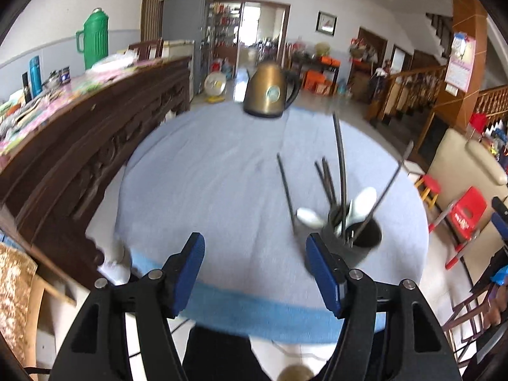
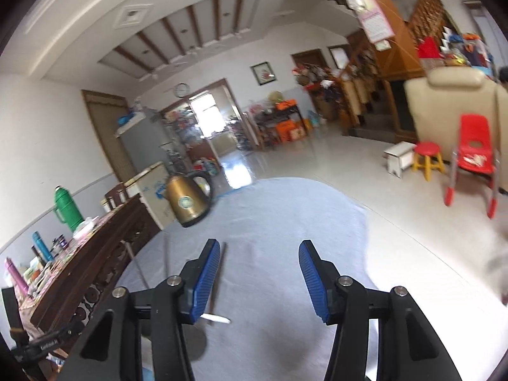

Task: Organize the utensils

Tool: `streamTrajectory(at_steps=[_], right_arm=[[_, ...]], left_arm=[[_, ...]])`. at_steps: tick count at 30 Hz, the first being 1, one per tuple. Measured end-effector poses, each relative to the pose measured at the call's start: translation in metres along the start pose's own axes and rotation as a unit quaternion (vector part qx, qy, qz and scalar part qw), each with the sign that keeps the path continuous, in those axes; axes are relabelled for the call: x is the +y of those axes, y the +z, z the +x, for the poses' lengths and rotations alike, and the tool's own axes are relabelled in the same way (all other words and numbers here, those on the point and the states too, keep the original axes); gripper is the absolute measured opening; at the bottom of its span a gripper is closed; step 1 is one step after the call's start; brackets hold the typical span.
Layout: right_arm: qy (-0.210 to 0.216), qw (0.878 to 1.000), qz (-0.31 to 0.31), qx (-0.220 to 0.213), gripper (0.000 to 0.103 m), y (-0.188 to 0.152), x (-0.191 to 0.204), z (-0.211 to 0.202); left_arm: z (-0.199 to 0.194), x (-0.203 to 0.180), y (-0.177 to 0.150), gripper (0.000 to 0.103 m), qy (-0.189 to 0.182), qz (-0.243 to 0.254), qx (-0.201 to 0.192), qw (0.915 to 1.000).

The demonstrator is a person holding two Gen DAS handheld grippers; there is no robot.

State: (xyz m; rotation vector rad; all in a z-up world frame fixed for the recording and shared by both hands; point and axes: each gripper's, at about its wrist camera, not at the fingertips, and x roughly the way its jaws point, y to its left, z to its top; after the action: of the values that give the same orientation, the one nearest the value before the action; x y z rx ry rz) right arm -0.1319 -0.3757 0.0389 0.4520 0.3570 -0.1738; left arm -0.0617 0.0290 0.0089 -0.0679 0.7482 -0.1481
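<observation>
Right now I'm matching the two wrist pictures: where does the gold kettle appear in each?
Left wrist: kettle upper centre, at the table's far edge.
Right wrist: kettle left of centre, also at the far edge of the table.
Shared landmark: the green thermos on the sideboard, left of the kettle in both.

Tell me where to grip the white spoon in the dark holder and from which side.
Probably grip the white spoon by its bowl end sticking up above the holder, coming from above; the rest is buried among the chopsticks. The left gripper is open and empty.
</observation>
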Motion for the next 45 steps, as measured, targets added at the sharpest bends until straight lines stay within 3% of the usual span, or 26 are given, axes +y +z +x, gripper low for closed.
streamTrajectory(at_steps=[5, 10, 14, 30, 45], right_arm=[[-0.008, 1.000, -0.012, -0.008, 0.057, -0.010, -0.022, -0.046], [0.005, 0.999, -0.029, -0.018, 0.061, -0.018, -0.012, -0.080], [0.013, 0.999, -0.039, -0.014, 0.061, -0.027, 0.004, -0.086], [0.062, 0.995, -0.078, 0.010, 0.061, -0.032, 0.069, -0.092], [0.068, 0.993, -0.098, -0.004, 0.061, -0.019, 0.084, -0.107]], left_arm=[[-0.026, -0.016, -0.023, 0.067, 0.004, 0.018, 0.006, 0.9998], [-0.055, -0.041, -0.045, 0.071, -0.007, 0.062, 0.000, 0.9981], [-0.061, -0.052, -0.051, 0.071, -0.009, 0.086, 0.005, 0.9963], [-0.104, -0.036, -0.044, 0.072, -0.011, 0.067, -0.029, 0.9973], [-0.112, -0.014, -0.040, 0.072, -0.006, 0.030, -0.029, 0.9991]])
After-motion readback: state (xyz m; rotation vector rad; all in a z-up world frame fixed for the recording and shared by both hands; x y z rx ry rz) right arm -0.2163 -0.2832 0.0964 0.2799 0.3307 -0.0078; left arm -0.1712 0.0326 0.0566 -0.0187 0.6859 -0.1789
